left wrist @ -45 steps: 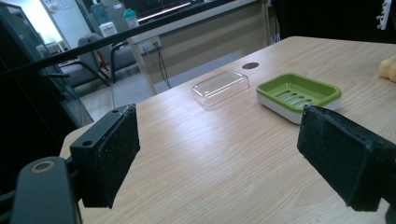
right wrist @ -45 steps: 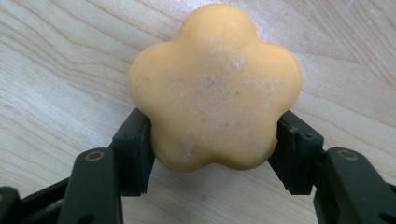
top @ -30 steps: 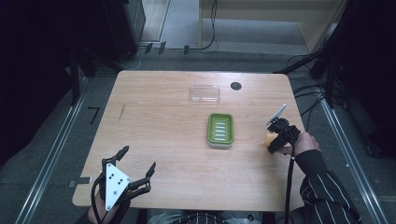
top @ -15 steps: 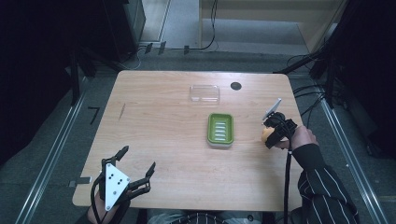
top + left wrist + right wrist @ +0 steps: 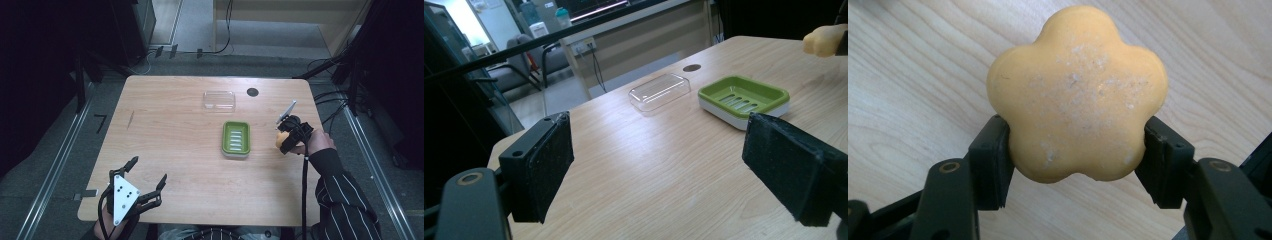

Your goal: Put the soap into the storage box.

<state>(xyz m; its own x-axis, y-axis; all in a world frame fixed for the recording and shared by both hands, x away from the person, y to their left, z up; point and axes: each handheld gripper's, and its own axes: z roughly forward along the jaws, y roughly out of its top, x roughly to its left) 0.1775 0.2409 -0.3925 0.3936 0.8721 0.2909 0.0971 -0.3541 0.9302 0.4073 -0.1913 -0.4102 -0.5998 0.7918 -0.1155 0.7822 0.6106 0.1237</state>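
— On the right side of the table, what is the right gripper doing?
— It is clamping an orange flower-shaped soap between both jaws, just right of the green soap dish.
— And the left gripper?
— It is hovering at the near left corner, jaws gaping wide with nothing between them. A clear lid is lying beyond the dish.

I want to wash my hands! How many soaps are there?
1. The flower-shaped orange soap is clamped in the right gripper, just right of the green soap dish. The dish and the clear lid hold none.
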